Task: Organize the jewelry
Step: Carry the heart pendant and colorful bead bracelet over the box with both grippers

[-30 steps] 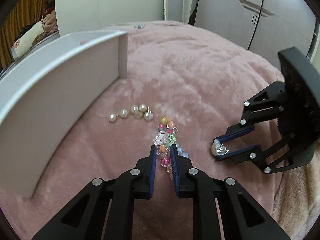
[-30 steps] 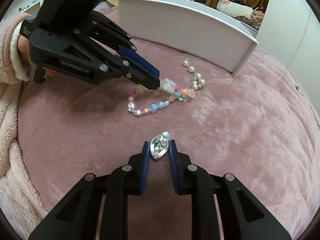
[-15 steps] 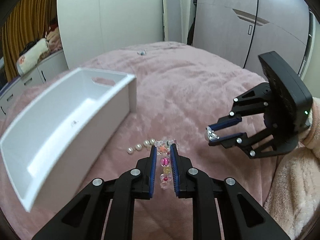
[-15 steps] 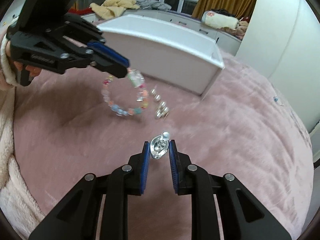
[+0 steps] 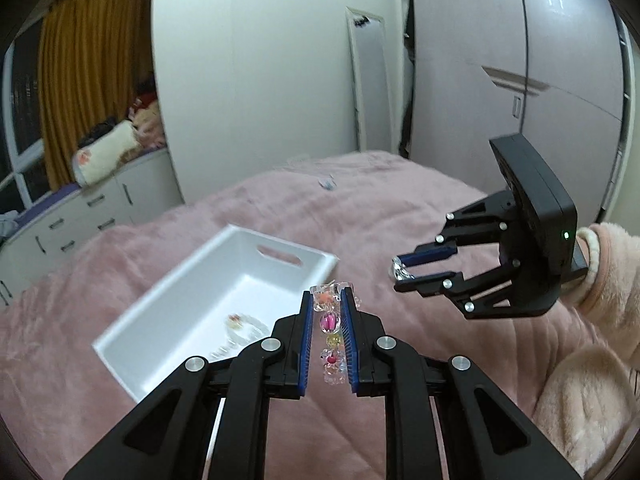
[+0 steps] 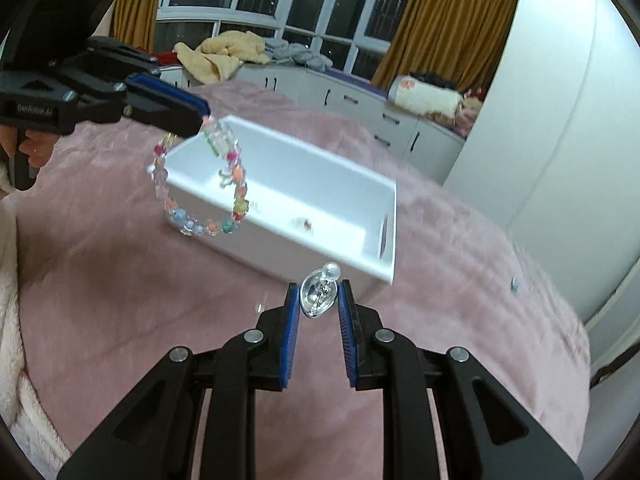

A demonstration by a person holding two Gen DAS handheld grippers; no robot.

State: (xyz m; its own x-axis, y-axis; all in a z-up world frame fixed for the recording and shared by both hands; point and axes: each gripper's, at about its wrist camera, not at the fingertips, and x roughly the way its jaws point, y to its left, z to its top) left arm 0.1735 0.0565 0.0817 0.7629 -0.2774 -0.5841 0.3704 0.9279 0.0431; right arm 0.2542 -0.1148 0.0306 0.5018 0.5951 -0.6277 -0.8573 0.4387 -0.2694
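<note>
My left gripper (image 5: 327,300) is shut on a colourful bead bracelet (image 5: 330,332), held in the air near the white tray (image 5: 160,344). In the right wrist view the bracelet (image 6: 200,196) hangs as a loop from the left gripper (image 6: 200,120) over the tray's near corner (image 6: 280,240). My right gripper (image 6: 319,296) is shut on a silver earring with a pearl (image 6: 318,294), held above the bed just short of the tray; it also shows in the left wrist view (image 5: 400,274). Small jewelry pieces (image 5: 240,326) lie in the tray.
The pink blanket (image 5: 400,208) covers the bed. A small blue item (image 5: 327,184) lies far back on it, also seen in the right wrist view (image 6: 515,282). Drawers (image 6: 360,104) and wardrobes (image 5: 520,80) stand around the bed.
Both grippers have risen from the blanket with their pieces and moved toward the tray. The bracelet now hangs free. The pearl string on the blanket is out of view.
</note>
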